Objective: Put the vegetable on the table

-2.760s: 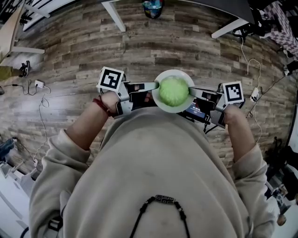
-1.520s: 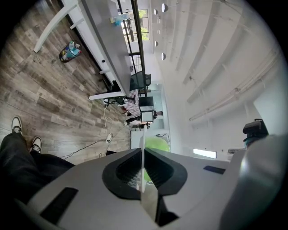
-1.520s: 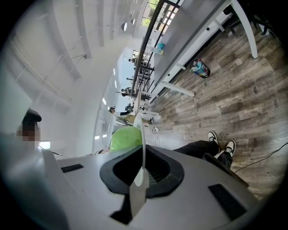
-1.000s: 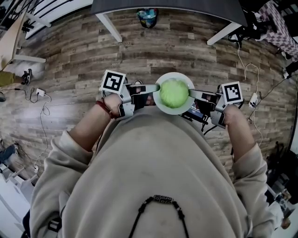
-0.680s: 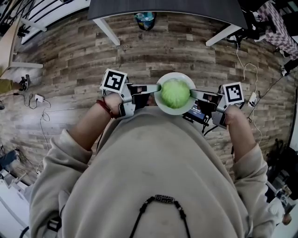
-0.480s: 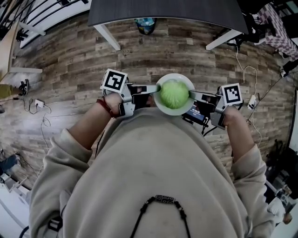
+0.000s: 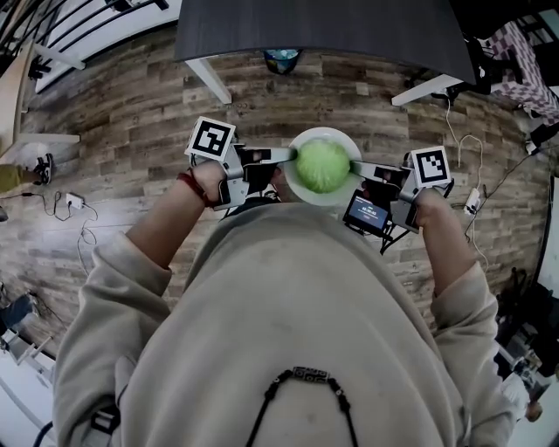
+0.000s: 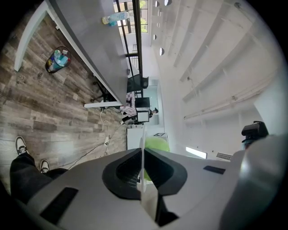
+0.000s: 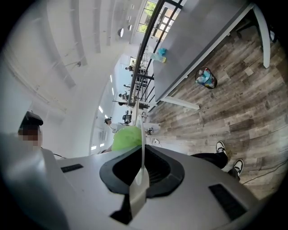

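The round green vegetable (image 7: 322,166) sits on a white plate (image 7: 325,133) above the wooden floor (image 7: 131,113), with the dark table (image 7: 323,30) at twelve o'clock. The left gripper (image 7: 290,155) is clamped on the plate's rim at nine o'clock, and the right gripper (image 7: 353,166) at three o'clock.

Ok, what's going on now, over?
Left gripper, right gripper: both shut on plate rim. Green vegetable sits on plate. Table ahead, nothing between.

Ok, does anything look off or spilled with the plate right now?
Nothing stands out: the green vegetable sits centred on the white plate, the left gripper and right gripper each clamp its rim, nothing spilled.
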